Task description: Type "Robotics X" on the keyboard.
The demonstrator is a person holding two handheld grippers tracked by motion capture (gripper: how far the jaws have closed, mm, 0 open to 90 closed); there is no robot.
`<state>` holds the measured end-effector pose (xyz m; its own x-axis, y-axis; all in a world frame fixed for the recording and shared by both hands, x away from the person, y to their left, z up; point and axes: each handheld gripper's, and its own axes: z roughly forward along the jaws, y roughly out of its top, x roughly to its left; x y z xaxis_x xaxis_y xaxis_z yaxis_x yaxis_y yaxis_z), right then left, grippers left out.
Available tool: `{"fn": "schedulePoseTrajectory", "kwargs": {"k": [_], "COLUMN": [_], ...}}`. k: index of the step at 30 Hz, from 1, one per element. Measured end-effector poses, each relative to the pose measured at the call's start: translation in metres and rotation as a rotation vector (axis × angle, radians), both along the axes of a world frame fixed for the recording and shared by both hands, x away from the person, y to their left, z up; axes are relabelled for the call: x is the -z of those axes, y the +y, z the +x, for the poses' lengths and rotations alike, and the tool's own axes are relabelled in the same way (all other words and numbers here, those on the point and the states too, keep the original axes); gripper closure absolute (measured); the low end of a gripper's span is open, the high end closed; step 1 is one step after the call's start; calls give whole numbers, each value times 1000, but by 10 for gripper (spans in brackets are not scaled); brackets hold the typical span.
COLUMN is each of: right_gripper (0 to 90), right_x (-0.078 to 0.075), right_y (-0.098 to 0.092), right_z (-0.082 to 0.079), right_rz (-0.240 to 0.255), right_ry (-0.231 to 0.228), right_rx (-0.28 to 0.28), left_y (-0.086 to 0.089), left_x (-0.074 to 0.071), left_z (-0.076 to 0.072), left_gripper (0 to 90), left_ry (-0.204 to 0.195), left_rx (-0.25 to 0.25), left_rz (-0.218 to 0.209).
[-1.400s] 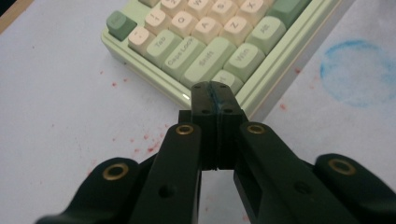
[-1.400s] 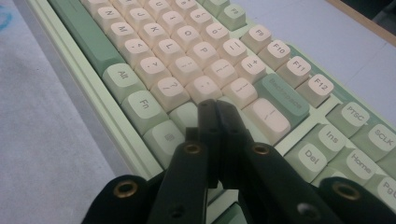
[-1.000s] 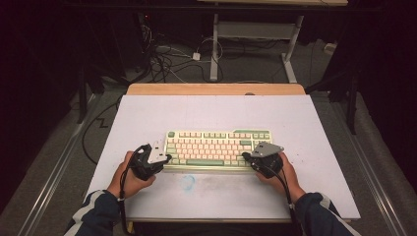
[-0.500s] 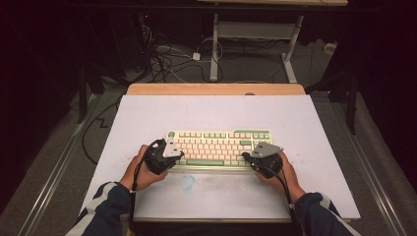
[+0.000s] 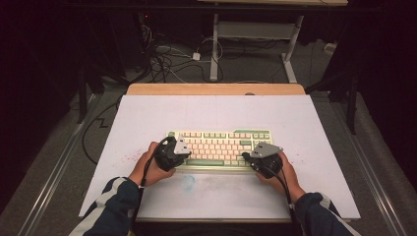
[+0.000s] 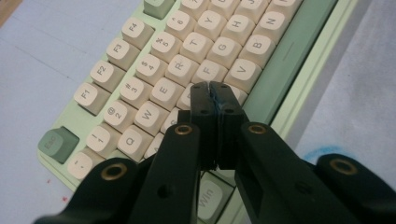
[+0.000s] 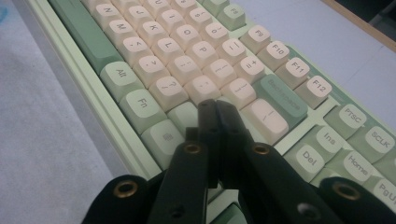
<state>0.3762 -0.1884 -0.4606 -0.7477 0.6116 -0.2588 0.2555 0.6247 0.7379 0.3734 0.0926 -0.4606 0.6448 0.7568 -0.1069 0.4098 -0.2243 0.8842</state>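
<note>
- Left gripper (image 5: 183, 147) sits over the left end of the keyboard (image 5: 221, 142), jaws pressed together with nothing in them. In the left gripper view its tips (image 6: 215, 93) hang around the D/C keys; touching or not, hard to say.
- Keyboard's a green-and-cream one, lying mid-table on the white mat (image 5: 216, 113), near the person.
- Right gripper (image 5: 248, 156) is at the keyboard's right end, jaws together too, tips (image 7: 215, 109) by the right-hand Shift area.

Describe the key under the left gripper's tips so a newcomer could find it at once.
Start at the green-framed keyboard on the white table. Follow its cream letter rows to the bottom one, where the shut left gripper points. The tips sit on the cream key just beside V, toward the Win key; its letter is hidden.
</note>
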Motion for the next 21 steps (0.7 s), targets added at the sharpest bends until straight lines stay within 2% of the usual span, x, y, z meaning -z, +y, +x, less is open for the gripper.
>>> {"fn": "schedulePoseTrajectory", "kwargs": {"k": [7,21], "right_gripper": [900,900], "right_x": [0,0], "right_y": [0,0], "right_z": [0,0], "right_rz": [-2,-5], "right_ry": [2,3], "right_rx": [0,-1], "left_y": [-6,-2], "left_x": [-1,5], "left_z": [4,2], "left_gripper": [864,860], "left_ry": [9,28], "left_rx": [10,7], "left_rz": [-5,16]}}
